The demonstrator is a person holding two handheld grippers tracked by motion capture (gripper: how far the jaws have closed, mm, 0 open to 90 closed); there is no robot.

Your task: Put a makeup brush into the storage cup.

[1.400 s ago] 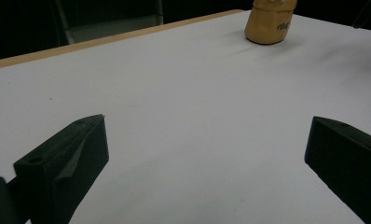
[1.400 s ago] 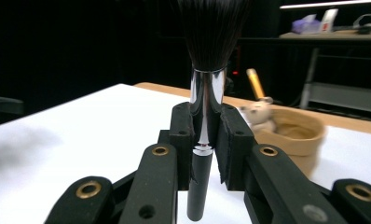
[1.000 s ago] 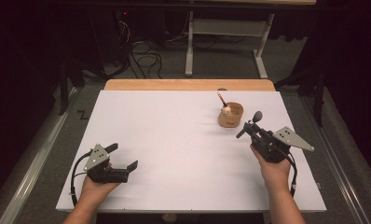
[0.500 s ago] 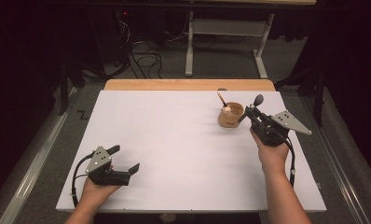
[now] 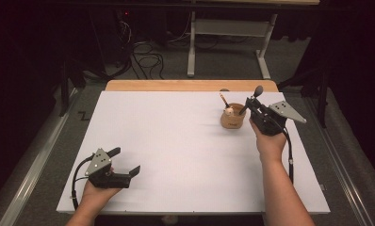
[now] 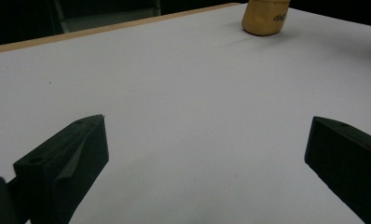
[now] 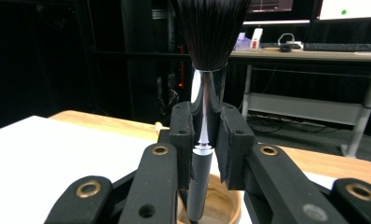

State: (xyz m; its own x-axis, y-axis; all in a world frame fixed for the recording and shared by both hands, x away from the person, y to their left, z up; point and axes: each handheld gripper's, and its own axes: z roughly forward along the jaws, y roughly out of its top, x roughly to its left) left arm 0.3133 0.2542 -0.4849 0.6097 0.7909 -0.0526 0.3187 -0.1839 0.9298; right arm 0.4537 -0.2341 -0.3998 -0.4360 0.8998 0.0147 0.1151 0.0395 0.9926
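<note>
- The right hand-held gripper (image 5: 252, 106) is held at the far right of the white tabletop (image 5: 176, 141), just right of a wooden cup (image 5: 232, 118).
- Its jaws are pressed onto the shaft of a makeup brush (image 7: 206, 70), pinched at the silver ferrule, as the right gripper view shows.
- The brush stands nearly upright, with its dark bristles up and its dark handle end reaching down into the cup's mouth (image 7: 216, 205).
- In the high view the brush head (image 5: 258, 89) is seen above the jaws, tilted slightly away.
- A pencil-like stick and a small pale object are also standing in the cup.
- The left hand-held gripper (image 5: 126, 162) is held low at the near left of the tabletop, well apart from the cup.
- Its jaws are spread wide with nothing between them; bare tabletop is seen between them in the left gripper view.
</note>
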